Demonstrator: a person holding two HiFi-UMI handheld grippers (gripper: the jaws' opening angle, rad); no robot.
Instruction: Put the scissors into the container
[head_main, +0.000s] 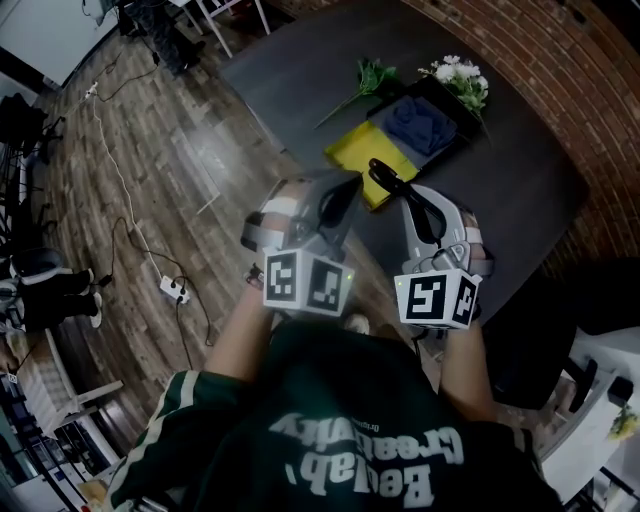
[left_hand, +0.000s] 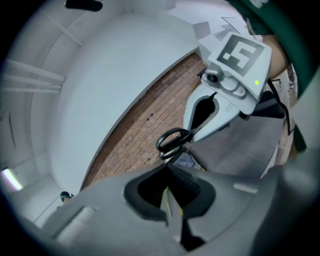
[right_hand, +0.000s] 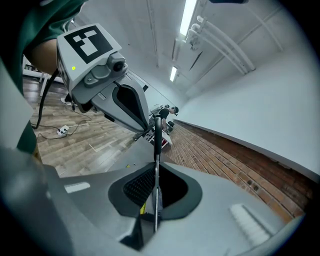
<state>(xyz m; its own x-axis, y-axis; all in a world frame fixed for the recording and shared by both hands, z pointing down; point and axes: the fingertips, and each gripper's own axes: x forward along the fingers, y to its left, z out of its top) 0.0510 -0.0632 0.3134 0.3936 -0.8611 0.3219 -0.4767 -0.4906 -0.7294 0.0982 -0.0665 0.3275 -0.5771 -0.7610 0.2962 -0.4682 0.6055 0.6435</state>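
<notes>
In the right gripper view the scissors (right_hand: 156, 150) run edge-on between my jaws, black handles pointing away from me, and my right gripper (right_hand: 156, 169) is shut on the blades. From the head view the scissors (head_main: 385, 178) stick out ahead of the right gripper (head_main: 418, 215), above the near edge of the dark table. Just beyond them lies a yellow sheet (head_main: 368, 160) with the black container (head_main: 455, 150) behind it, holding blue cloth. My left gripper (head_main: 345, 195) hovers beside the right one, jaws together and nothing in them. In the left gripper view the scissors' handles (left_hand: 174, 141) show beyond its tips (left_hand: 167, 170).
White flowers (head_main: 460, 78) and a green sprig (head_main: 370, 78) lie at the far side of the table (head_main: 520, 190). A brick wall (head_main: 590, 90) runs along the right. On the wooden floor to the left lie a power strip (head_main: 175, 290) and cables.
</notes>
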